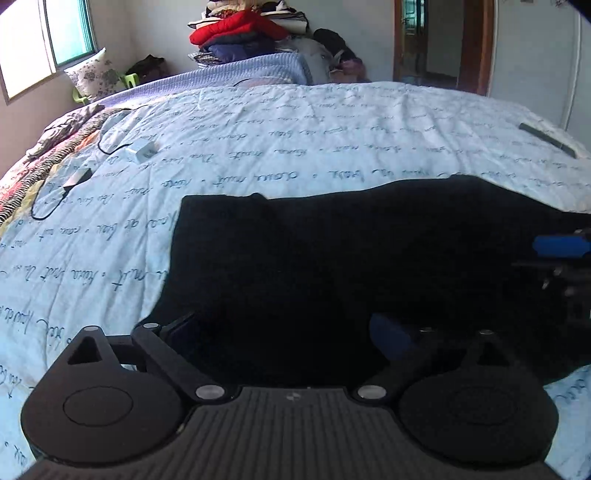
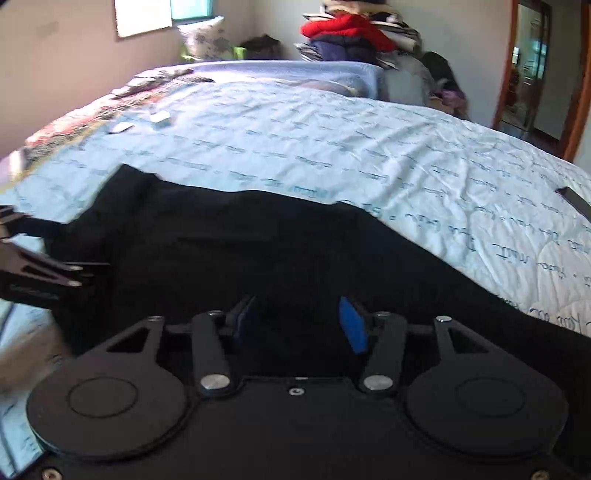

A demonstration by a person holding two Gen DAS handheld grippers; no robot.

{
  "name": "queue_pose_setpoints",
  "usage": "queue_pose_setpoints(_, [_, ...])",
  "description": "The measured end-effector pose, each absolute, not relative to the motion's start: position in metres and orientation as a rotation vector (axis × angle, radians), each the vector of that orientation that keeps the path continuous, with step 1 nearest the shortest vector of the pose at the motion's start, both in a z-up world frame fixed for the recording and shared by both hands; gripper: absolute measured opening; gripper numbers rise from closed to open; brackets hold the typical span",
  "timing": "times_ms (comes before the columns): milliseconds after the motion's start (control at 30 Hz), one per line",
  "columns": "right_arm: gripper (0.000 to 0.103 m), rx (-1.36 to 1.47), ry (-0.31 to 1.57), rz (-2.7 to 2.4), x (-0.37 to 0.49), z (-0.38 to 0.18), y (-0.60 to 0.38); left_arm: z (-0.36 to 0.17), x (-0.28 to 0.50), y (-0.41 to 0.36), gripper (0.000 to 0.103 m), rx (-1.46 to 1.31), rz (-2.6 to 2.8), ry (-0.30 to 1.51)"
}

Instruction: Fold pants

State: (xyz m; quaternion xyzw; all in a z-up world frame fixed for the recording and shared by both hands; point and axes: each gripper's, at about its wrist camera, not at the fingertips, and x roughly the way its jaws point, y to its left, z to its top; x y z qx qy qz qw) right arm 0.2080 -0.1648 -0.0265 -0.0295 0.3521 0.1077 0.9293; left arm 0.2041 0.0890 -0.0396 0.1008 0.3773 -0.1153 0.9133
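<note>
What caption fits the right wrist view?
Right gripper, jaws apart, above black pants spread on a script-printed quilt.

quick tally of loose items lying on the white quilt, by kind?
Black pants: 1
White box: 1
Black cabled adapter: 1
Dark flat bar, far right: 1
Total: 4

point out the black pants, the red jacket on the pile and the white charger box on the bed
black pants (image 1: 332, 258): left wrist view, middle of the flat cloth
red jacket (image 1: 236, 27): left wrist view, its top fold on the pile
white charger box (image 1: 142, 149): left wrist view, its top face
</note>
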Motion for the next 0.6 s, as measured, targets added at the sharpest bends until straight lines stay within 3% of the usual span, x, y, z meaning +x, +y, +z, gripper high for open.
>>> queue_pose_setpoints(233, [0.058, -0.237, 0.738, 0.214, 0.161, -0.042, -0.148, -0.059, 0.186, 0.061, 0.1, 0.277, -0.264, 0.793])
queue_pose_setpoints(400, [0.062, -0.138, 0.661, 0.207, 0.15, -0.026, -0.156, -0.046, 0.182, 0.075, 0.098, 0.19, -0.246, 0.786])
queue_pose_setpoints(600, [0.064, -0.178, 0.724, 0.204, 0.145, -0.045, -0.153, -0.052, 0.179, 0.052, 0.098, 0.236, -0.243, 0.821])
